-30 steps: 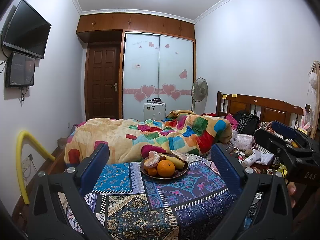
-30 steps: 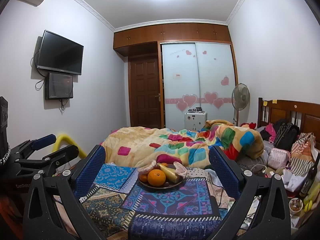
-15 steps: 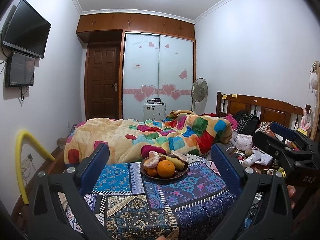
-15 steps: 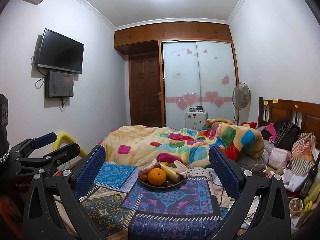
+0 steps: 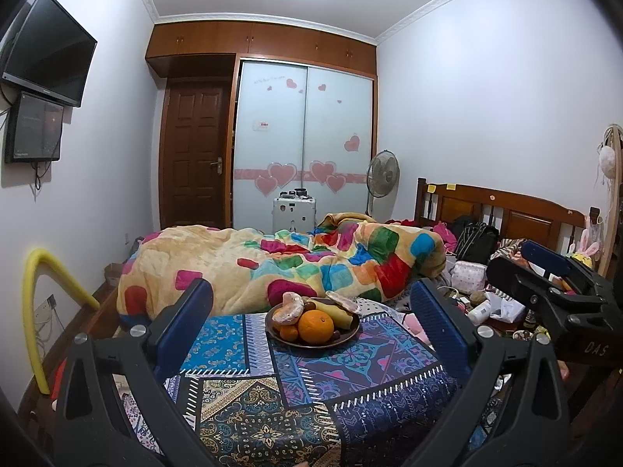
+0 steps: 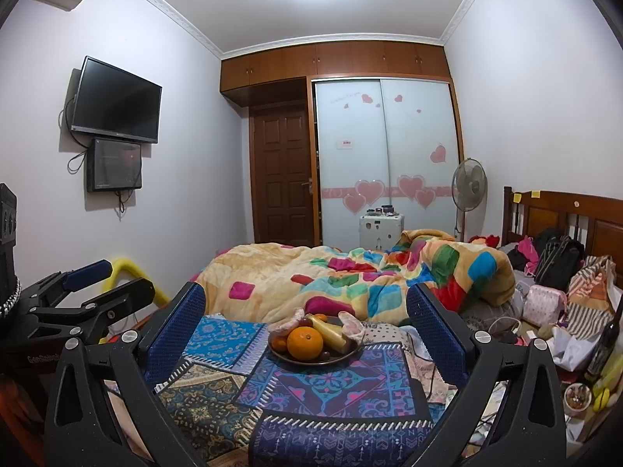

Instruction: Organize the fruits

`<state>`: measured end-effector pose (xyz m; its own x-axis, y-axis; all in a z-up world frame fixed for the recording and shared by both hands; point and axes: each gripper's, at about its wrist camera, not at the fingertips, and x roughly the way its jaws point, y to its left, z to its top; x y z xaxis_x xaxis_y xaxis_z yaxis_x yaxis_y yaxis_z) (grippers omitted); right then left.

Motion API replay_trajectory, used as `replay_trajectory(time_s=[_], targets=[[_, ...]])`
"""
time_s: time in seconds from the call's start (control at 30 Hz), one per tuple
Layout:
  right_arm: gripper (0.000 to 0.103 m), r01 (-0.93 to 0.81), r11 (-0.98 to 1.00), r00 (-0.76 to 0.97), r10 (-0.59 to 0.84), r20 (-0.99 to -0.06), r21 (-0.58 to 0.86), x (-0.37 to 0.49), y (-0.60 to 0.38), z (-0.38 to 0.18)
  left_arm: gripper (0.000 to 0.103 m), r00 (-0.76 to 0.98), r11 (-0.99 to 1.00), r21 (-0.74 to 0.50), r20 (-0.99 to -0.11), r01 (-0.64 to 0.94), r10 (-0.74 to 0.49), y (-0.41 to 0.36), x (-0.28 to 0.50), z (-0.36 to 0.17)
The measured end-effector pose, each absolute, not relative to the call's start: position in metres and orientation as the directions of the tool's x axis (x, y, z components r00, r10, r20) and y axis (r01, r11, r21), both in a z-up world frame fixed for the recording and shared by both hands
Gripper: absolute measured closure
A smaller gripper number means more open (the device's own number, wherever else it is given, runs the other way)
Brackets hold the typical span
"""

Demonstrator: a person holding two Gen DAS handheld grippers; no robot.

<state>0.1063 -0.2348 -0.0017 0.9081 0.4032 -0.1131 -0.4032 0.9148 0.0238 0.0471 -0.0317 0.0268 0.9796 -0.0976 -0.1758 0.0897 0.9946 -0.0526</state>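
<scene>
Both grippers, left (image 5: 311,327) and right (image 6: 307,323), spread apart, empty; plate (image 5: 311,341) at twelve; bottle (image 6: 602,344) at three, right view only.

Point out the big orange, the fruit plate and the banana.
big orange (image 5: 315,326), left wrist view, front face of the peel.
fruit plate (image 5: 311,344), left wrist view, near rim.
banana (image 6: 330,334), right wrist view, mid-length of the peel.

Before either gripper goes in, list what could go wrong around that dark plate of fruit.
1. The large round orange sits at the near rim of the dark round plate, propped against the smaller fruit; a nudge may roll it off.
2. The plate rests on a patterned blue patchwork cloth over a soft-looking surface, so pressing down may tilt it.
3. The open left gripper and open right gripper both aim at the plate and could collide.
</scene>
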Motion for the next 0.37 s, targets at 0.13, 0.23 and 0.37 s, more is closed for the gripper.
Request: replay_trajectory(time_s=[0.13, 0.23, 0.37], targets=[[0.0, -0.403, 0.915, 0.908, 0.403, -0.116, 0.026, 0.1061, -0.2359, -0.0023, 0.0, 0.979, 0.995, -0.054, -0.18, 0.09, -0.098, -0.0318, 0.0485, 0.0267], [0.0, -0.405, 0.914, 0.906, 0.406, -0.116, 0.03, 0.1065, -0.2368, -0.0022, 0.0, 0.979, 0.995, -0.052, -0.178, 0.088, -0.096, -0.032, 0.0487, 0.0262], [0.0, -0.405, 0.914, 0.906, 0.406, -0.118, 0.032, 0.1079, -0.2376, -0.0025, 0.0, 0.976, 0.994, -0.055, -0.189, 0.098, -0.107, -0.0328, 0.0502, 0.0249]])
